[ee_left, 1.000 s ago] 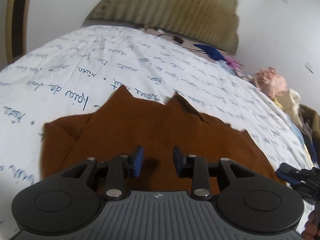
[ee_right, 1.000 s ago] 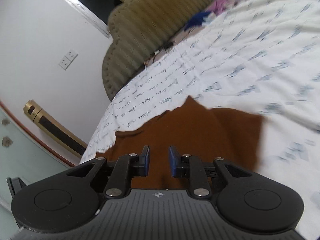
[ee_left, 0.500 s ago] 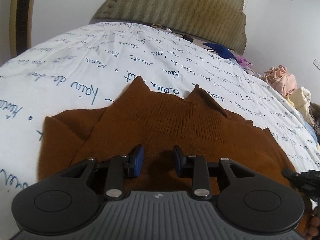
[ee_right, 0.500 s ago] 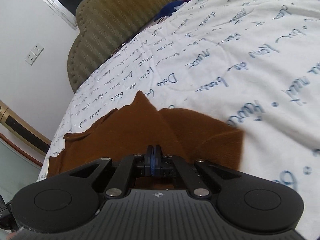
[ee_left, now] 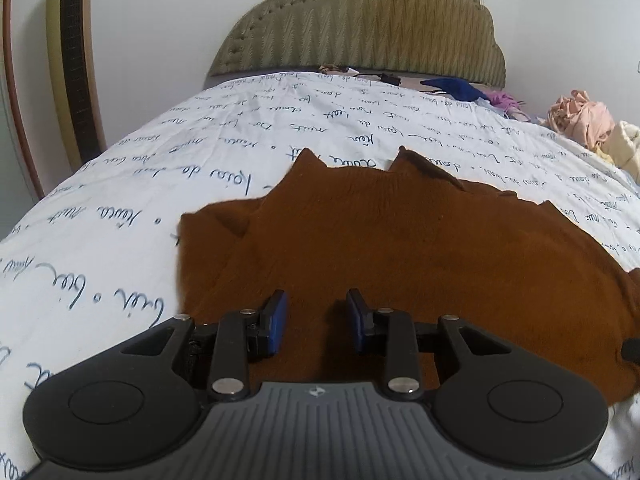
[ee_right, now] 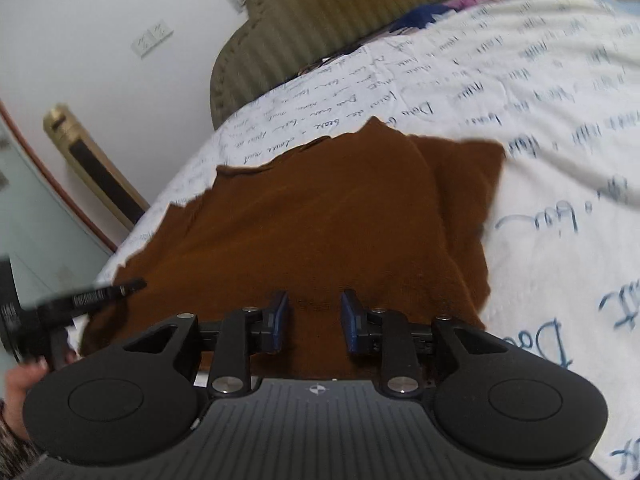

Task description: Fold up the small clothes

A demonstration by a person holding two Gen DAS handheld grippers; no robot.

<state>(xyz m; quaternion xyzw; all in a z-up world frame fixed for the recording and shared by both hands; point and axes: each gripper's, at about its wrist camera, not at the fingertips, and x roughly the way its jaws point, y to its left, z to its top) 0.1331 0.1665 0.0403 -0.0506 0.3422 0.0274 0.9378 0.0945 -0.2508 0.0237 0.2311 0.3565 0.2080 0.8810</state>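
Both tongs angled downward, jaws parted.
Left tongs (ee_left: 316, 320) gap empty; right tongs (ee_right: 314, 322) opening, nothing between pads; a hand (ee_right: 18, 396) at left.

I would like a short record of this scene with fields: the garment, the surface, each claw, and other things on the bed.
garment: brown knitted garment, spread on the bed, its side parts folded inward
surface: white bed sheet with blue handwriting print
left claw: open, above the near edge of the garment, nothing between its pads
right claw: opening, over the near edge of the garment, nothing gripped
headboard: olive, padded, at the far end
other clothes: pink bundle and blue item near the far right of the bed
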